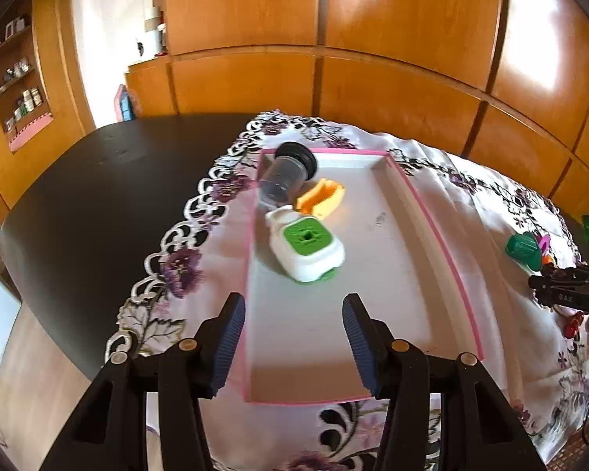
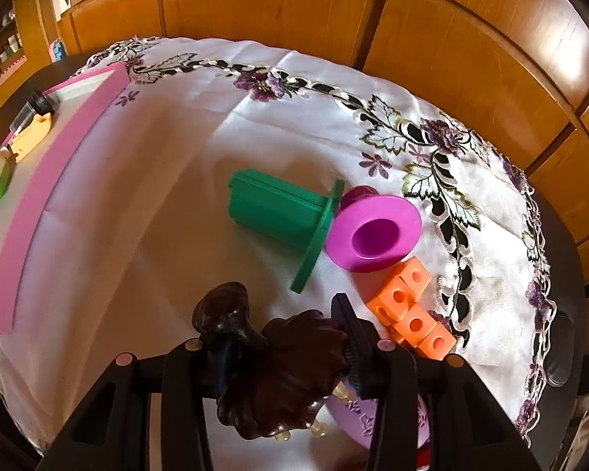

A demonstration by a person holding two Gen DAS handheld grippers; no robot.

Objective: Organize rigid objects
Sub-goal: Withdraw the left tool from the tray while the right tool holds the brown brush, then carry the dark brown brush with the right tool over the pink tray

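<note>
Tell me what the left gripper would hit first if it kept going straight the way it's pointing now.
Probably the bare floor of the pink-rimmed tray: the left gripper is open and empty, aimed down over the tray's near end. The white and green container lies farther along that line. Depth is hard to judge through the fisheye.

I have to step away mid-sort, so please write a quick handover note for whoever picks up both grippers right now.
Left gripper: open, empty, above the near end of the pink tray.
Right gripper: closed on a dark brown figurine, above the cloth.
Done: clear jar with black lid, orange piece and white-green container lie in the tray.
Left: figurine, green flanged tube, purple funnel and orange cube blocks, all on the tablecloth.
</note>
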